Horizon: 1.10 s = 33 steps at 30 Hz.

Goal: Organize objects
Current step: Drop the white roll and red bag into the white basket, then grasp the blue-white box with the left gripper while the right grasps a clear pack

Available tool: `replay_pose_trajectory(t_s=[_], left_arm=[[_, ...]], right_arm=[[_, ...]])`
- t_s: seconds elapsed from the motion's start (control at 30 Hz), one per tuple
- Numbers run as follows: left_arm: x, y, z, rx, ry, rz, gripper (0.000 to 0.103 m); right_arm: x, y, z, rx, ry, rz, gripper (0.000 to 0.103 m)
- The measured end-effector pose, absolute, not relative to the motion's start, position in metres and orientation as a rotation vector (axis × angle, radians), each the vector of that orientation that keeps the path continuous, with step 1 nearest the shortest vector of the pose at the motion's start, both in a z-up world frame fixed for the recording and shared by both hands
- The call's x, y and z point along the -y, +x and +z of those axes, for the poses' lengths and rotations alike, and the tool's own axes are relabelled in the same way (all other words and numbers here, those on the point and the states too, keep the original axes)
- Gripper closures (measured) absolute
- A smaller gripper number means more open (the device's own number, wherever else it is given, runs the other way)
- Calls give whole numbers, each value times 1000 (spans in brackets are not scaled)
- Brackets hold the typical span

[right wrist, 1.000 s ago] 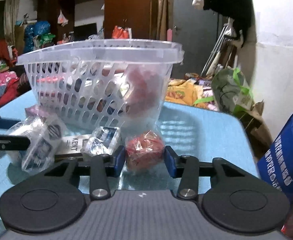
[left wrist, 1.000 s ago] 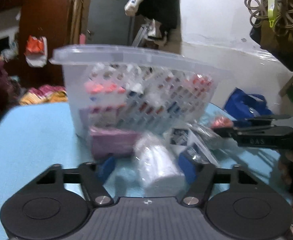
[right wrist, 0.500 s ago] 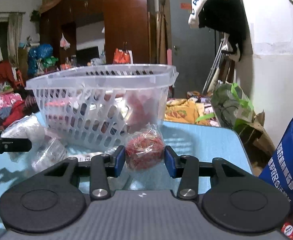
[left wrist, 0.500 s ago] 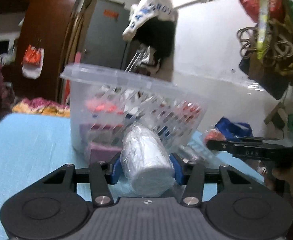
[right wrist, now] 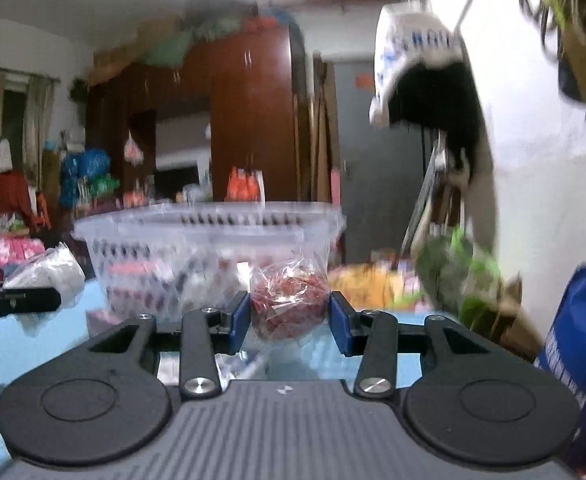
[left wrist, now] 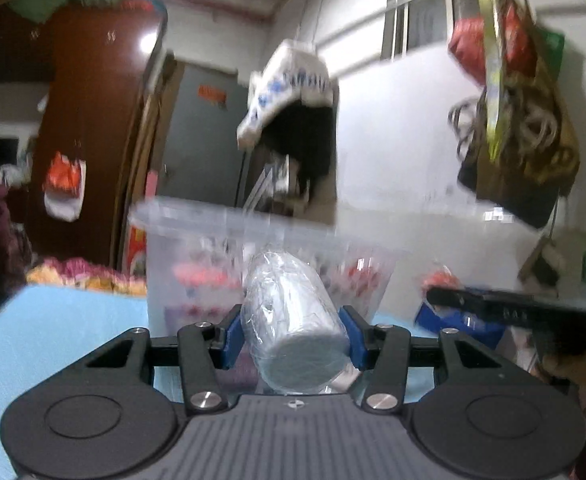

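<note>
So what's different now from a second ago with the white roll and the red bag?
The left gripper closed on the white wrapped roll that lay on the blue table and lifted it in front of the clear basket. The right gripper raised the red bag too. That bag stayed clamped, and the basket stayed put.

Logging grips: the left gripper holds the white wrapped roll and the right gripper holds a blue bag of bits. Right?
Not quite. In the right wrist view the right gripper holds a clear bag of red bits. The left gripper does hold the white wrapped roll.
</note>
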<state>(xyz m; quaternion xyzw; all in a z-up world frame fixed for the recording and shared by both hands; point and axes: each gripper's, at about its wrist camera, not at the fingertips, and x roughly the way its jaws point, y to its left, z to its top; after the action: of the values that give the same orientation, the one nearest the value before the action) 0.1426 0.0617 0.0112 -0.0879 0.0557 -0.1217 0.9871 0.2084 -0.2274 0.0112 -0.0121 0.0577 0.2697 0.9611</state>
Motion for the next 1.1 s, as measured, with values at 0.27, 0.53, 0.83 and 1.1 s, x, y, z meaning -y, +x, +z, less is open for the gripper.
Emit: replay_pose_trajectory(t_s=[0.27,0.53,0.83,1.1], left_arm=[[-68,199,102,-108,-157,-169,49],[-70,270,109,-256,-84,-49,21],[-61,189,87,-200,-58,-75,8],[-7,188,15,-476,75,-144,9]], right_arm=[[172,228,93,-49,-139,556,57],[127,301,104,-220,-175,534,56],[172,224,95,-115,-74,563,0],[167,247,23,-470,-200,540,8]])
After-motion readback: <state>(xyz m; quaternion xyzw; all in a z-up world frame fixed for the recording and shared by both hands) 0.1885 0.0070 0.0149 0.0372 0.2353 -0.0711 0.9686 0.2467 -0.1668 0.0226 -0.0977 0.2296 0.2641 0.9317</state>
